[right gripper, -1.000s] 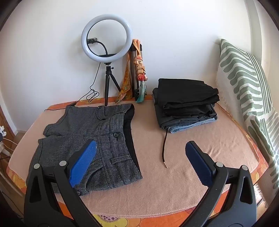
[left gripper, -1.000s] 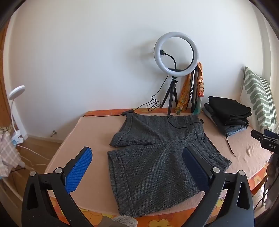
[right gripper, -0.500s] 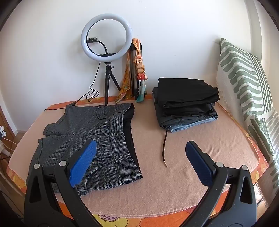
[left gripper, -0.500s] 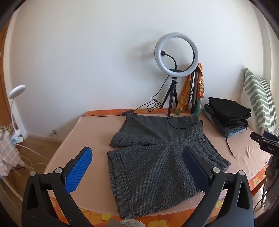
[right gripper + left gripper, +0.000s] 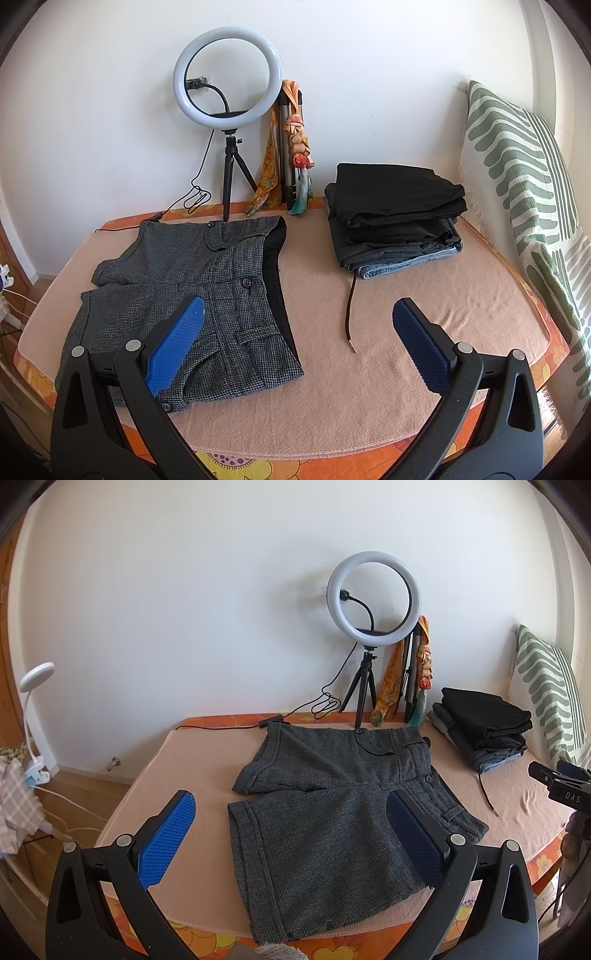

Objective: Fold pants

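Note:
Grey checked shorts (image 5: 332,805) lie flat and spread on the pink blanket of the bed, legs toward the left, waistband toward the right. They also show in the right wrist view (image 5: 192,291). My left gripper (image 5: 290,825) is open and empty, held above the near leg of the shorts. My right gripper (image 5: 297,332) is open and empty, above the bed just right of the waistband end. Part of the right gripper shows at the right edge of the left wrist view (image 5: 561,786).
A stack of folded dark clothes (image 5: 395,214) with a loose cord (image 5: 349,306) sits at the back right. A ring light on a tripod (image 5: 227,77) stands at the wall, with scarves (image 5: 295,147) beside it. A striped pillow (image 5: 524,177) leans at the right.
The left gripper has drawn back and risen slightly, so the shorts sit a bit lower and further in its view. The right gripper has hardly moved. The shorts lie unchanged.

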{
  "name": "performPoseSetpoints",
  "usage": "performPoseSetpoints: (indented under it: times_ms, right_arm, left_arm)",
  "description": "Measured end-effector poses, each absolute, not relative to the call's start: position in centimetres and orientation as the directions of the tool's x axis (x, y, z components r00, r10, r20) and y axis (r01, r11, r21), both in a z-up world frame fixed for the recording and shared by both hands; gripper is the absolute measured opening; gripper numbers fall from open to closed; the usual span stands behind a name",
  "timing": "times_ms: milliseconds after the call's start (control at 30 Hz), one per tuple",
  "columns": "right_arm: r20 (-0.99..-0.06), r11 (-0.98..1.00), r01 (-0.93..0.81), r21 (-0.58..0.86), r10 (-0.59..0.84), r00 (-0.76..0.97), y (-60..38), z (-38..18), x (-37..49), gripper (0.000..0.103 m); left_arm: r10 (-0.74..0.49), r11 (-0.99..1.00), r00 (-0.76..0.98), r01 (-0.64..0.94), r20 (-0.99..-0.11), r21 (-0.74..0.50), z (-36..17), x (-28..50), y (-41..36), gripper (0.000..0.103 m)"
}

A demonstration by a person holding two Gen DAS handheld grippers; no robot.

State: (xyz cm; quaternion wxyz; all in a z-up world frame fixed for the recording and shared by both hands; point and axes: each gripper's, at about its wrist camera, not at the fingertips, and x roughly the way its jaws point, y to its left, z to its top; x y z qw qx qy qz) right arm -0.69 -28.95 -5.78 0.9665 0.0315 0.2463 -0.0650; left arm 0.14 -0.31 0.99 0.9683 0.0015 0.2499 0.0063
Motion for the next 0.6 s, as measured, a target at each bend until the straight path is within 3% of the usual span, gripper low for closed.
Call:
performPoseSetpoints:
  times_ms: [600]
  right_arm:
    - [-0.484, 0.990, 0.140, 0.028, -0.109, 0.869, -28.99, -5.78, -0.66, 0.103]
  left_arm:
    - [0.019, 1.000, 0.877, -0.015, -0.481, 0.012, 0.93, -0.35, -0.83, 0.103]
